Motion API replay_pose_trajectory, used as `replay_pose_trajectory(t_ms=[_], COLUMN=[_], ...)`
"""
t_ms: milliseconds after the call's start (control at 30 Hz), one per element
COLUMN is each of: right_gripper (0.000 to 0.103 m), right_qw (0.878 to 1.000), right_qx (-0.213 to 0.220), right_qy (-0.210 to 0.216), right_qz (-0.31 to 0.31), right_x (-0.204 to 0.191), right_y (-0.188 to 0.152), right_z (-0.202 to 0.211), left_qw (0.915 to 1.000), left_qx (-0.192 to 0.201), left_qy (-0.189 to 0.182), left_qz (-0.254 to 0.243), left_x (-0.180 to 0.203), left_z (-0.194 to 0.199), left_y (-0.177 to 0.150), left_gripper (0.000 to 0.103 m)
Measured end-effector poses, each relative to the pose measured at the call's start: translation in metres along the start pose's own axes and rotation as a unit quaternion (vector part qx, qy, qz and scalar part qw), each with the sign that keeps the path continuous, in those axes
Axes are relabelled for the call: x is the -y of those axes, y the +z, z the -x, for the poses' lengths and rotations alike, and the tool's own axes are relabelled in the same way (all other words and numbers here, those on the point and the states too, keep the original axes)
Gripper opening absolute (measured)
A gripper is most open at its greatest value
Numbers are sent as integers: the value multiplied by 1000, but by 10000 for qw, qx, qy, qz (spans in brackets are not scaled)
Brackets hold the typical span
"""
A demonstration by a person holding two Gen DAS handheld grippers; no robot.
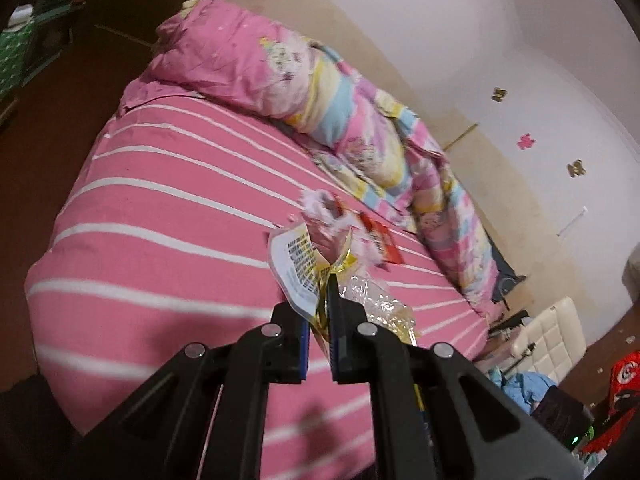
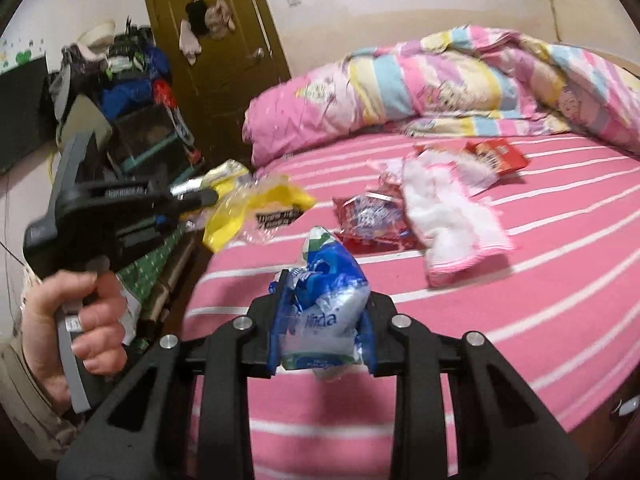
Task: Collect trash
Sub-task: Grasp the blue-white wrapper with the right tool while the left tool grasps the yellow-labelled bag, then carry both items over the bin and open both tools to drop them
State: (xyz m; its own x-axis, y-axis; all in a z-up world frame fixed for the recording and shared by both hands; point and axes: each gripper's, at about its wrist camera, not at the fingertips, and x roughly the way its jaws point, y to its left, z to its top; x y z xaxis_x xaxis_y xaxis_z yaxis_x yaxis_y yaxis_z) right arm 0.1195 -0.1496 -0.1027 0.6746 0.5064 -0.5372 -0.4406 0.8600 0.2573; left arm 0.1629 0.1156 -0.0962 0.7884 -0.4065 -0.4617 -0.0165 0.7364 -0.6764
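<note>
My left gripper (image 1: 319,312) is shut on a yellow and clear plastic wrapper (image 1: 312,276), held above the pink striped bed (image 1: 160,208). In the right wrist view the left gripper (image 2: 208,196) holds that yellow wrapper (image 2: 260,208) off the bed's left edge. My right gripper (image 2: 322,320) is shut on a blue and white tissue pack wrapper (image 2: 324,304), above the bed (image 2: 520,320). On the bed lie a red snack wrapper (image 2: 372,220), a red packet (image 2: 496,154) and a pink and white fluffy cloth (image 2: 452,216).
A rolled pink patterned quilt (image 2: 440,88) lies along the far side of the bed. A brown door (image 2: 224,40) and a cluttered shelf (image 2: 132,92) stand at the left. A cream tufted seat (image 1: 552,336) and floor clutter sit beyond the bed.
</note>
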Motion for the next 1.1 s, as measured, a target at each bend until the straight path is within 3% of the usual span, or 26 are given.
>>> replay_pose_trajectory(t_ms=[267, 467, 767, 1100], right_gripper=[30, 30, 30, 31], right_qw=[9971, 9893, 9680, 9378], right_qx=[443, 591, 543, -150], right_qy=[-468, -1041, -1931, -2708], right_qz=[-409, -836, -1506, -2169], right_x=[36, 83, 153, 220], right_y=[-16, -48, -112, -206], right_z=[115, 186, 262, 289], left_qw=[9963, 9853, 9554, 9055], left_qx=[-502, -1149, -2202, -3590], left_qy=[-670, -1135, -1658, -1737], left_qz=[-197, -558, -1061, -1450], left_x=[78, 145, 231, 280], left_z=[19, -2, -47, -112], left_y=[-56, -107, -185, -300], left_gripper=[7, 7, 7, 7])
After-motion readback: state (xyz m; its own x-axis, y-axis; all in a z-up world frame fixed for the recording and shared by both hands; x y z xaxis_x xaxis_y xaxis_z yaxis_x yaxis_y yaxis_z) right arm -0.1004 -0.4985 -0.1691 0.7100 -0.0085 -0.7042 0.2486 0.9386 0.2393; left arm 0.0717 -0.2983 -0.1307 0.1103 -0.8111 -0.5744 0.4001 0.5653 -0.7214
